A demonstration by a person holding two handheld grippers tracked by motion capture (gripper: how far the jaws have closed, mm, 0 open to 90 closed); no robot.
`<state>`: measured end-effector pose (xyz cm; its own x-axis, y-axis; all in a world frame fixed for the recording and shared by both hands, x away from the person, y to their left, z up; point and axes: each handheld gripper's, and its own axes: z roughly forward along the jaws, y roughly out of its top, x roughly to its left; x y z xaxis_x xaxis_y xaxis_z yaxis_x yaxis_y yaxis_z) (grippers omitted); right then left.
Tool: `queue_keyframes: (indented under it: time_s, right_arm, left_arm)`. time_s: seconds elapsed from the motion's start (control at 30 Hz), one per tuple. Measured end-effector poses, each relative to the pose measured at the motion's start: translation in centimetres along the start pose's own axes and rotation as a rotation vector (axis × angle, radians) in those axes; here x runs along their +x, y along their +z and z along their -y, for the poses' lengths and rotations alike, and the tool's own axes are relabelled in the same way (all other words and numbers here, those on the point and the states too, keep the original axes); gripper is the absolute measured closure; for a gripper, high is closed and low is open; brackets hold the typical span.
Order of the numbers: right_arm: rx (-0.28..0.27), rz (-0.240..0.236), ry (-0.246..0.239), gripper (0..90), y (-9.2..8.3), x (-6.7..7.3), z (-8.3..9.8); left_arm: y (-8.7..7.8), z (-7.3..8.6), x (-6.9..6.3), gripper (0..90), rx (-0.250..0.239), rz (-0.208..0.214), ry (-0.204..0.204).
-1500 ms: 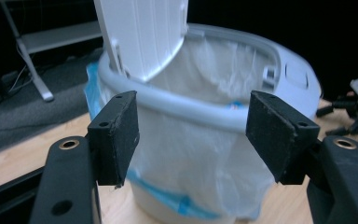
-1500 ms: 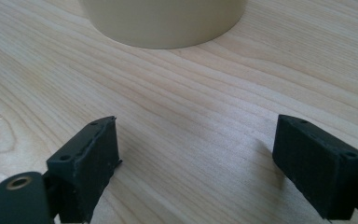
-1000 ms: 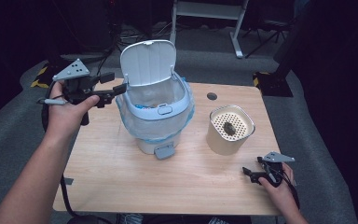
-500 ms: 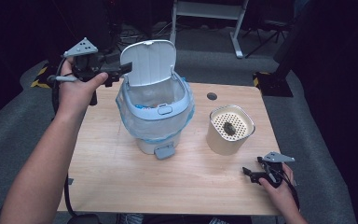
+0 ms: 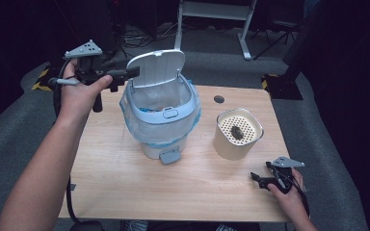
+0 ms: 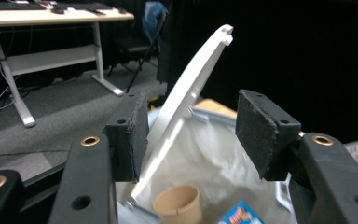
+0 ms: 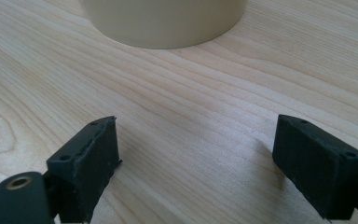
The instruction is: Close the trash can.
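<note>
While its jaws have just been closing, left gripper (image 5: pixel 130 73) straddles raised white lid (image 6: pixel 186 93) of lined bin (image 5: pixel 161 122), pads not yet pressing; right gripper (image 7: pixel 196 163) wide open, empty, over table (image 5: pixel 125 183)

Both grippers (image 5: pixel 125 73) (image 5: pixel 259 178) were black, topped with grey three-cornered plates; brass-ringed screw holes marked their jaws; forearms were bare.

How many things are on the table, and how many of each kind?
Bins with a lid: 1, the white bin
Beige holed containers: 1, the beige container
Grippers resting on the table: 1, the right gripper
Total: 3
</note>
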<state>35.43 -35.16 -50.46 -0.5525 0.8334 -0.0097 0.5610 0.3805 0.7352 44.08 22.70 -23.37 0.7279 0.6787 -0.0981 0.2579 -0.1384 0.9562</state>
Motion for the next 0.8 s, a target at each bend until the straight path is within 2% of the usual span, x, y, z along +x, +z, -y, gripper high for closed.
queue_keyframes:
  time_s: [0.1, 0.2, 0.27, 0.47, 0.6, 0.7, 0.8]
  right_arm:
    - [0.0, 0.0, 0.0, 14.6, 0.0, 0.0, 0.0]
    - [0.0, 0.0, 0.0, 14.6, 0.0, 0.0, 0.0]
    - [0.0, 0.0, 0.0, 14.6, 0.0, 0.0, 0.0]
    - [0.0, 0.0, 0.0, 14.6, 0.0, 0.0, 0.0]
    - [0.0, 0.0, 0.0, 14.6, 0.0, 0.0, 0.0]
    - [0.0, 0.0, 0.0, 14.6, 0.0, 0.0, 0.0]
    - [0.0, 0.0, 0.0, 14.6, 0.0, 0.0, 0.0]
  left_arm:
    - [-0.2, 0.3, -1.6, 43.5, 0.041, 0.011, 0.043]
    - [-0.1, 0.8, -2.9, 44.6, 0.055, 0.051, 0.05]
    - [0.0, 1.1, -3.5, 45.2, 0.062, 0.061, 0.052]
    - [0.9, 1.7, -4.7, 51.1, 0.082, 0.137, 0.016]
    - [1.8, 2.1, -5.1, 55.2, 0.108, 0.18, -0.017]
    - [2.5, 2.4, -5.2, 59.1, 0.132, 0.202, -0.039]
    - [3.2, 2.8, -5.3, 67.3, 0.169, 0.216, -0.059]
